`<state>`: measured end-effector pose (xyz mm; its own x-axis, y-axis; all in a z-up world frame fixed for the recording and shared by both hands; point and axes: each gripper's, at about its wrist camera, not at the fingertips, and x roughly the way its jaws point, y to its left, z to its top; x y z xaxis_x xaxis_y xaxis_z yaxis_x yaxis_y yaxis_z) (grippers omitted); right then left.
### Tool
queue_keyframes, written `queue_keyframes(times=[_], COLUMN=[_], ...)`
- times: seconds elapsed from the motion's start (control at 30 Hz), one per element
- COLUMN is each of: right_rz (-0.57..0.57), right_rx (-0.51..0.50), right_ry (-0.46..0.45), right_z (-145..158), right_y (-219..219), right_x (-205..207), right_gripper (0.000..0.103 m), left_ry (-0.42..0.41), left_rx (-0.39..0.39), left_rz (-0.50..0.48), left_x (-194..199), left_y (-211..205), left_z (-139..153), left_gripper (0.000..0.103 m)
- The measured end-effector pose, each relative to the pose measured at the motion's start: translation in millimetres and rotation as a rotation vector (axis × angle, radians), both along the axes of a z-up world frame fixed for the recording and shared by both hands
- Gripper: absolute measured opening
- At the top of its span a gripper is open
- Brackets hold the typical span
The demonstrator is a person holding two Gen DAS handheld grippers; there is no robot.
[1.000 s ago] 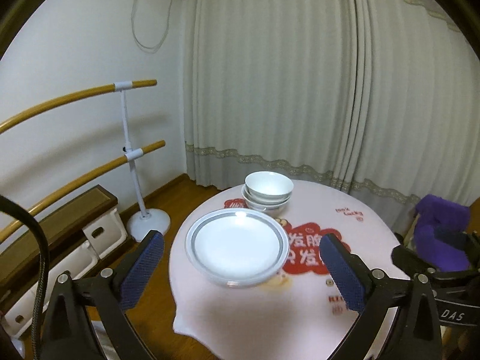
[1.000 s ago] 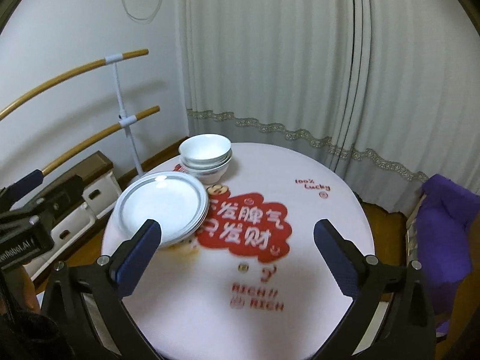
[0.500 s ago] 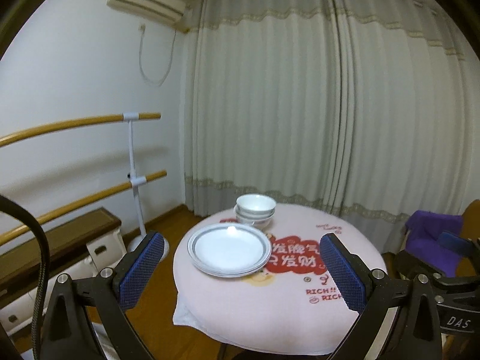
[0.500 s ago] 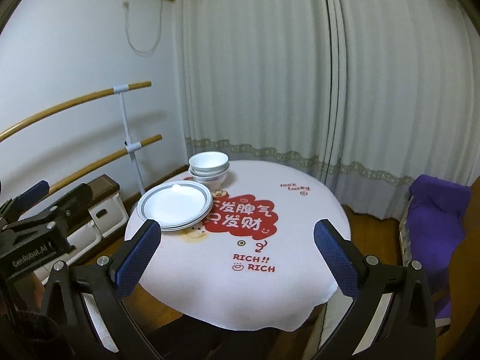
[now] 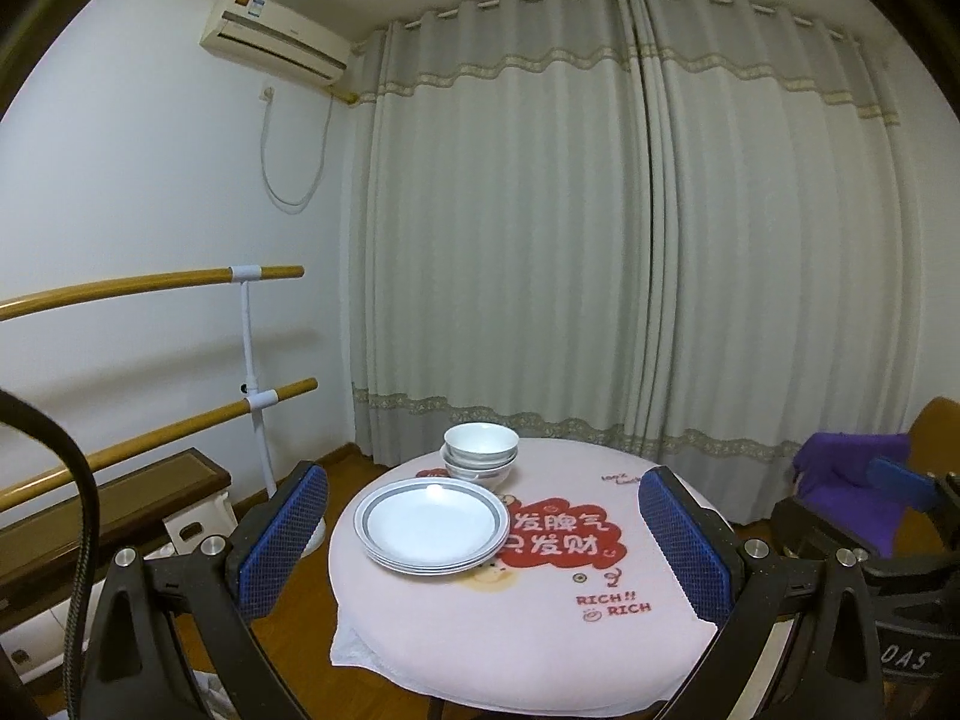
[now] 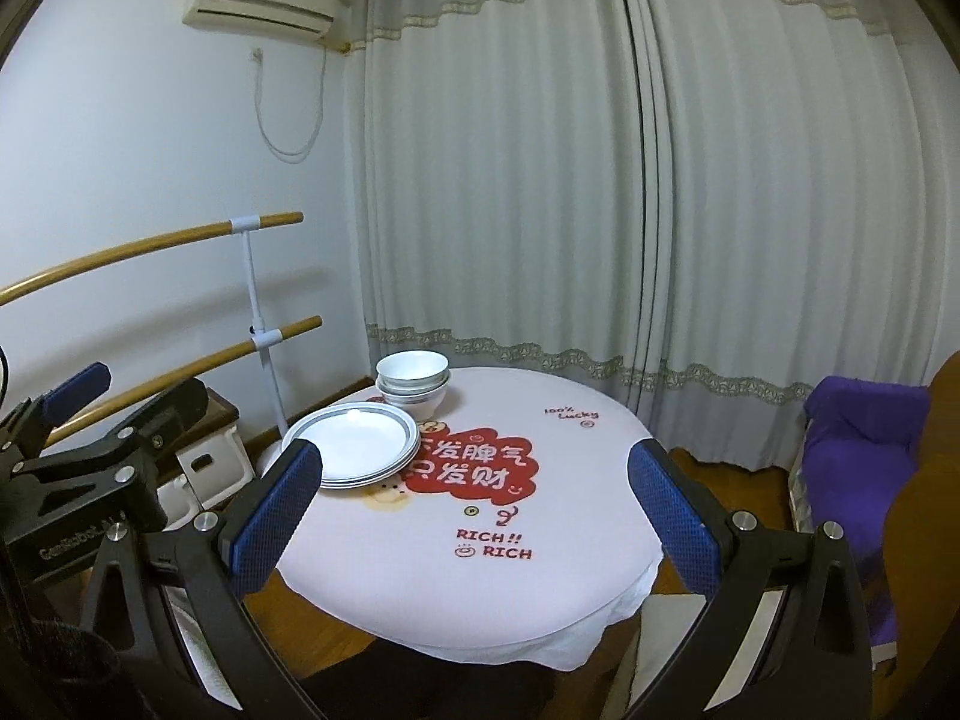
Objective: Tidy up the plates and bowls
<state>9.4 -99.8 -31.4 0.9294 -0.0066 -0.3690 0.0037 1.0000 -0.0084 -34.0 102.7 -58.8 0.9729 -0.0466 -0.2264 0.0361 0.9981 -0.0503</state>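
Stack of white grey-rimmed ceramic plates [image 5: 431, 525] ahead-left of wide-apart, empty left gripper [image 5: 483, 540]; nested white bowls [image 5: 480, 453] just behind, touching. Right gripper [image 6: 477, 519] also spread, empty. Sorting apparently finished; nothing left loose.

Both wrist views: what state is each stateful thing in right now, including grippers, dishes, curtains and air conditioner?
left gripper: open, holding nothing
right gripper: open, holding nothing
plates: stacked on the table, upright
bowls: nested in one stack behind the plates, upright
tablecloth: spread over the round table
curtains: drawn shut
air conditioner: running or not, cannot tell
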Motion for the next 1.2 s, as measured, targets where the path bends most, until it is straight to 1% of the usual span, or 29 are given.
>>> queue_keyframes(times=[0.43, 0.73, 1.2], right_rz=[-0.011, -0.020, -0.025], right_rx=[-0.015, -0.019, -0.021], right_ry=[-0.047, -0.057, -0.058], right_z=[13.6, 17.0, 18.5], right_y=[-16.2, -22.8, -29.7], right_x=[-0.7, -0.9, -0.9], right_gripper=[0.103, 0.103, 0.103], left_ry=[-0.031, -0.038, -0.045], left_rx=[0.002, 0.011, 0.016], left_rz=[0.007, 0.010, 0.013], left_x=[12.7, 24.9, 28.7], left_y=[-18.9, -26.0, -26.2], left_z=[10.4, 7.3, -1.8], left_gripper=[0.102, 0.102, 0.102])
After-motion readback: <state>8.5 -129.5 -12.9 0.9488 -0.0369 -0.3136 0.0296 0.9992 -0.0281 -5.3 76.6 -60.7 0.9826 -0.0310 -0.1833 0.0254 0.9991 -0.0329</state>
